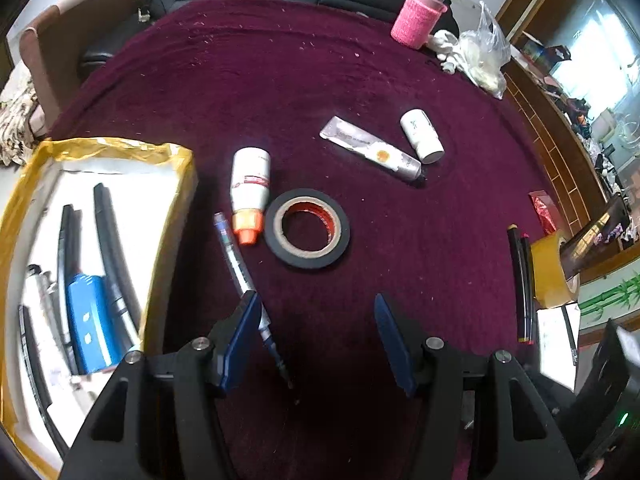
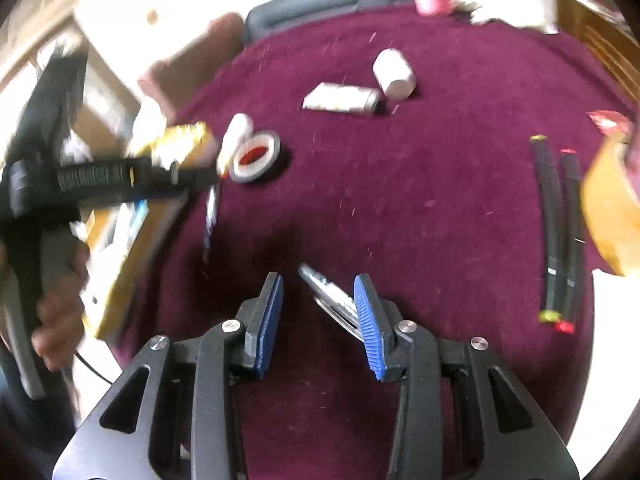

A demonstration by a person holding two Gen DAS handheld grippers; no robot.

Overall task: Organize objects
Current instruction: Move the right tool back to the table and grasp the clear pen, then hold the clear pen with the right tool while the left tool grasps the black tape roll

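My left gripper point(image 1: 316, 304) is open over the maroon cloth; a grey-blue pen point(image 1: 248, 280) lies beside its left finger. Ahead lie a black tape roll point(image 1: 307, 234), an orange-capped white bottle point(image 1: 250, 190), a silver tube point(image 1: 370, 148) and a white jar point(image 1: 422, 136). A yellow-edged white box point(image 1: 72, 248) at left holds pens and a blue item. My right gripper point(image 2: 318, 282) is open; a silver metal clip-like item point(image 2: 332, 294) lies by its right finger. The left gripper's body point(image 2: 100, 180) shows at left in the blurred right wrist view.
Two black markers point(image 2: 560, 232) and a yellow tape roll point(image 1: 550, 272) lie at the right. A pink knitted cup point(image 1: 416, 18) and a plastic bag point(image 1: 484, 52) stand at the far edge. A wooden cabinet point(image 1: 552, 152) runs along the right.
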